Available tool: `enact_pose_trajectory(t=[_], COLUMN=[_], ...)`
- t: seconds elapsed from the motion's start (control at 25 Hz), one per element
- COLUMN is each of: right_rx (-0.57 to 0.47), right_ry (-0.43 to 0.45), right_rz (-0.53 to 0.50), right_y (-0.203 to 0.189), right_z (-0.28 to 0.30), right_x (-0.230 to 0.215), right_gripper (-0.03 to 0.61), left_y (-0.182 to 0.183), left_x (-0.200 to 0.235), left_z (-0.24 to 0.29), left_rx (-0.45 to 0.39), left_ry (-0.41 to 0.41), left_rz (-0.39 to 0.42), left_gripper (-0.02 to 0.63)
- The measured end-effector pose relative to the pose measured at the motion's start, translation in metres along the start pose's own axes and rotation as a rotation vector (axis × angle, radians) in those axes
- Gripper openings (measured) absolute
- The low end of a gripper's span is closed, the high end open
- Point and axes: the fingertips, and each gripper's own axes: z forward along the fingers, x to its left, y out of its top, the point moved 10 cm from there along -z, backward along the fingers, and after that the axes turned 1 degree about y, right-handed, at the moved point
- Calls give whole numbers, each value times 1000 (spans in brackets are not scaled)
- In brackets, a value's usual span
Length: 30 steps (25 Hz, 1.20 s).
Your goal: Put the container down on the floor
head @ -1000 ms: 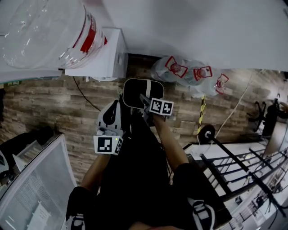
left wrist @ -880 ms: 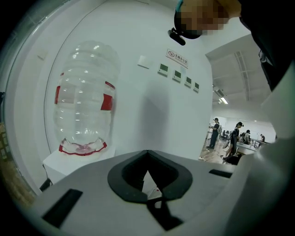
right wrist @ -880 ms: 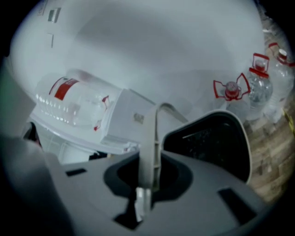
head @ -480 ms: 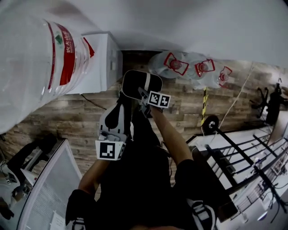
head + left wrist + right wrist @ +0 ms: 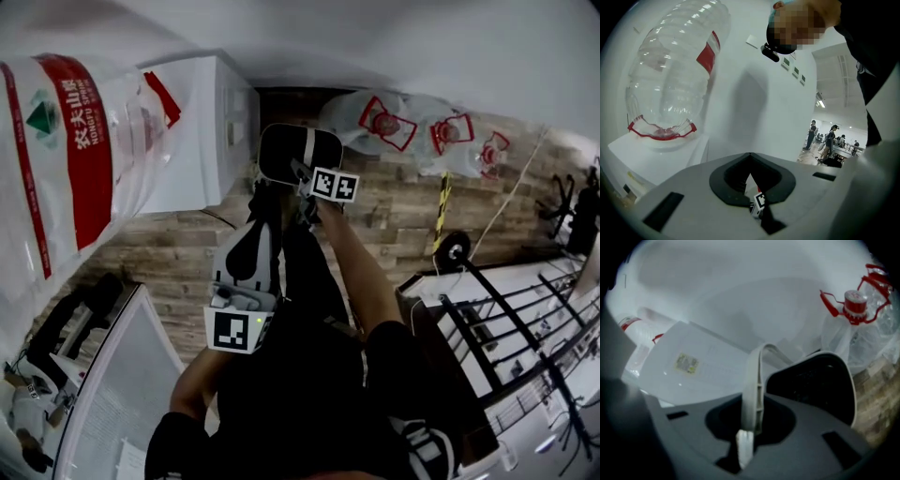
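Right gripper (image 5: 305,176) is clamped on the thin white handle (image 5: 753,385) of the black container (image 5: 298,155), which hangs at 12 o'clock over the wood floor (image 5: 178,253) and looks light, stiff and swing-prone; left gripper (image 5: 255,220), at 7 o'clock, is closed on nothing.

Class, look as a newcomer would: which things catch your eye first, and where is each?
A huge clear water bottle with a red label fills the head view's left, on a white dispenser. At centre, the right tool grips the pale handle of a black container. Clear jugs with red caps lie on the wood floor, upper right.
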Motion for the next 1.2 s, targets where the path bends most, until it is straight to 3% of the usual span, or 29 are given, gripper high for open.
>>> enact_pose_trajectory(t=[0.76, 1.2], right_rx=[52, 97], right_ry=[38, 55], right_rz=[-54, -82], right_y=[33, 38], right_z=[96, 131], right_x=[-73, -111], right_gripper=[55, 55], left_y=[-54, -94], left_x=[14, 28], left_z=[39, 65], left_rx=[22, 35], left_ry=[21, 98], left_rz=[-27, -20], left_gripper=[26, 26])
